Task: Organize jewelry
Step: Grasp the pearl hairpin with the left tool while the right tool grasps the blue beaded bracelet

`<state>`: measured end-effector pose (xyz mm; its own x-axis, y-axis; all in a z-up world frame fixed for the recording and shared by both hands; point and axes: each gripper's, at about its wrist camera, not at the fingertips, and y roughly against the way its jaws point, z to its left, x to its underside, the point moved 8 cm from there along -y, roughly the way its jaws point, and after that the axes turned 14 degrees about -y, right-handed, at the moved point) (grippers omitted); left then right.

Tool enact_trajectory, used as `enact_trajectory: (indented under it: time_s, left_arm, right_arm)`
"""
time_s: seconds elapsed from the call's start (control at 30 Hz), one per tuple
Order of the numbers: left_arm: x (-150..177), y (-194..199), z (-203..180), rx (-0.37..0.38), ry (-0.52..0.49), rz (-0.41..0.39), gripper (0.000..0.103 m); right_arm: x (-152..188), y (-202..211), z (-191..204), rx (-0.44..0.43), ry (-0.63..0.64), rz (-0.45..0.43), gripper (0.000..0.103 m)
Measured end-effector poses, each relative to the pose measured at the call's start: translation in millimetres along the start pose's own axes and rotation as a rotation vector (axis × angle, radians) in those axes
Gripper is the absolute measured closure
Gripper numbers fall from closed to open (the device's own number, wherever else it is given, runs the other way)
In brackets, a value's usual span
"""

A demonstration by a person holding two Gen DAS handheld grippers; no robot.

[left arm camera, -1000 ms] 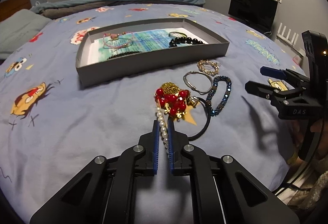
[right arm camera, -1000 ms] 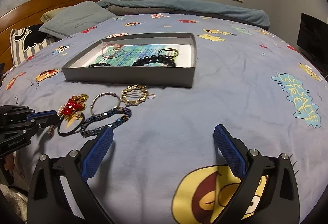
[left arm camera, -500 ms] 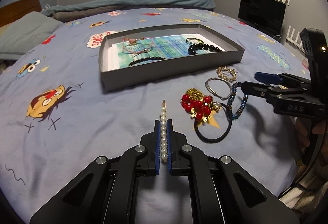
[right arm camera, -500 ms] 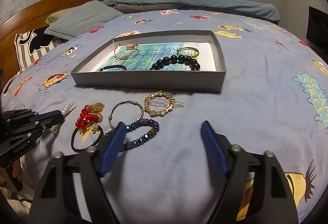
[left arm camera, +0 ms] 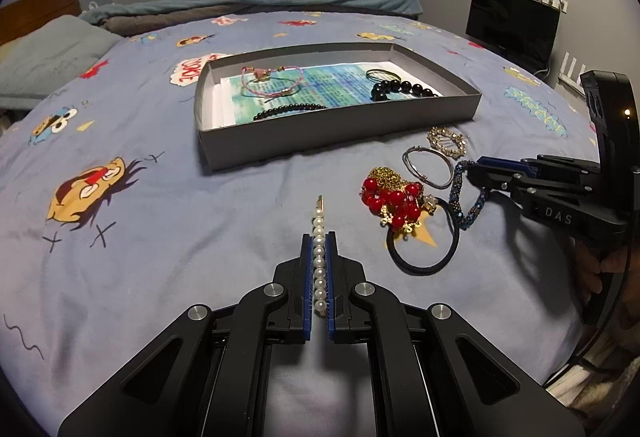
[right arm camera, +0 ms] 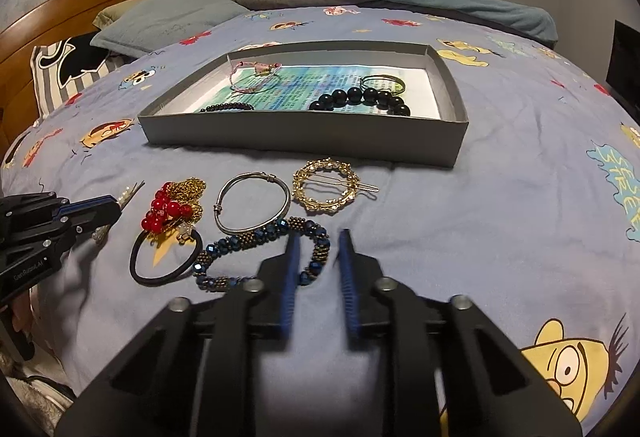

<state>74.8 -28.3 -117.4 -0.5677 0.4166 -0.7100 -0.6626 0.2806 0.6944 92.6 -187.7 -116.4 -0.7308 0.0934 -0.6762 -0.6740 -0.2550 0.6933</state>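
My left gripper (left arm camera: 319, 237) is shut on a pearl hair clip (left arm camera: 318, 233) and holds it above the bedspread, short of the grey box (left arm camera: 336, 129). My right gripper (right arm camera: 318, 237) is narrowly open, its fingers either side of the near end of a blue beaded bracelet (right arm camera: 256, 237). Beside it lie a silver bangle (right arm camera: 252, 207), a gold round hair clip (right arm camera: 326, 187), a red bead and gold chain piece (right arm camera: 172, 205) and a black hair tie (right arm camera: 164, 261). The box holds a pink cord bracelet (right arm camera: 252, 77), black bead bracelets (right arm camera: 360, 99) and a thin bangle.
The blue cartoon bedspread (left arm camera: 140, 237) covers the whole bed. A wooden headboard (right arm camera: 80, 9) and pillows are at the left in the right wrist view. A dark monitor (left arm camera: 512, 25) stands at the right. Folded blankets lie at the far edge.
My left gripper has lifted the pearl clip away from the red bead pile and shifted left. My right gripper has moved forward to the blue bracelet and narrowed its jaws from wide open.
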Motion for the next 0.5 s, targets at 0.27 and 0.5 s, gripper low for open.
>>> enact_trajectory:
  time_s: [0.27, 0.5]
  left_arm:
    - [-0.1, 0.4, 0.3, 0.001, 0.002, -0.001, 0.097]
    - [1.0, 1.7, -0.2, 0.008, 0.006, -0.008, 0.097]
  right_arm:
    - [-5.3, 12.5, -3.7, -0.053, -0.051, -0.018, 0.096]
    - [-15.4, 32.8, 1.4, -0.059, -0.037, -0.069, 0.096]
